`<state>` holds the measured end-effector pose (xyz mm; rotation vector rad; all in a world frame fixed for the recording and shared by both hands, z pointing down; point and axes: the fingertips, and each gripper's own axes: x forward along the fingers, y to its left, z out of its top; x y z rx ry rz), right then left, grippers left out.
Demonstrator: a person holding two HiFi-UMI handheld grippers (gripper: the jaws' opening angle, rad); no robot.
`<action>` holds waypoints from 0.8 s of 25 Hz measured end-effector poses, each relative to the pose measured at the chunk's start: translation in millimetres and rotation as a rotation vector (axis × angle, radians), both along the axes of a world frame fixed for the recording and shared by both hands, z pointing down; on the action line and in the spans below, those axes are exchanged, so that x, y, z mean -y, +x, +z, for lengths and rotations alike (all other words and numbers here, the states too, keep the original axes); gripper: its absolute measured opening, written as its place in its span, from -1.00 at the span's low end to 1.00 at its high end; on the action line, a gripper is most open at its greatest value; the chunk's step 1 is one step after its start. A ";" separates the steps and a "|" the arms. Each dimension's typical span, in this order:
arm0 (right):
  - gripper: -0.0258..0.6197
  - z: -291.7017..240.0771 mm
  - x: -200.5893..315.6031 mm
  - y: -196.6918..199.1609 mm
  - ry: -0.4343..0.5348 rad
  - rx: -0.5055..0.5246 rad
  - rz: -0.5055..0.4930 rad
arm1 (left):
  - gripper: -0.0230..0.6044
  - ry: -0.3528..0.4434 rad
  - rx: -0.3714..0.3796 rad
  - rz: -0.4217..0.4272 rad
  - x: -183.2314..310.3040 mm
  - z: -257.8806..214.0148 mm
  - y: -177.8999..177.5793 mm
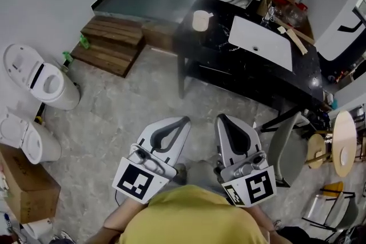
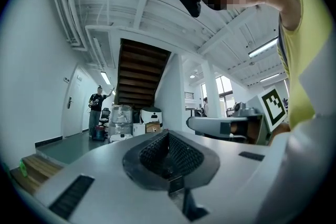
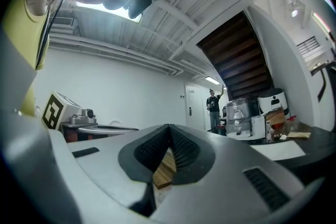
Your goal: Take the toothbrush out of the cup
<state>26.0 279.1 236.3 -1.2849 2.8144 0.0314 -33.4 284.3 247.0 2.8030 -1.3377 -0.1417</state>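
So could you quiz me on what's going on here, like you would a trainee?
1. True or false: the left tongs are gripping the cup.
2. The cup stands on: A the floor, B the black table, C the wooden steps.
3. Are the right tongs open or shut?
Key: 1 false, they are held near the person, far from the cup; 2 B; 3 shut, with nothing between them.

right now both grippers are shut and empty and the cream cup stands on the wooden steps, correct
No: the head view shows the cream cup on the black table, not the wooden steps. The left gripper and right gripper are shut and empty, as you say.
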 end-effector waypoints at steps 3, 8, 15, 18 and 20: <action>-0.87 3.6 9.8 -6.0 -0.013 -0.013 0.007 | -0.89 -0.009 -0.014 0.017 9.8 3.7 -4.3; -0.87 7.2 29.9 -16.5 -0.021 -0.021 0.003 | -0.89 -0.019 -0.023 0.030 29.3 8.9 -11.4; -0.87 12.2 78.5 -25.9 -0.027 -0.022 -0.027 | -0.89 -0.014 -0.027 0.011 76.6 10.2 -18.2; -0.87 11.1 105.9 -28.5 -0.025 -0.017 -0.036 | -0.89 -0.011 -0.026 0.001 101.9 8.8 -21.4; -0.87 10.7 124.9 -28.5 -0.024 -0.017 -0.042 | -0.89 -0.014 -0.023 -0.003 120.3 9.4 -21.1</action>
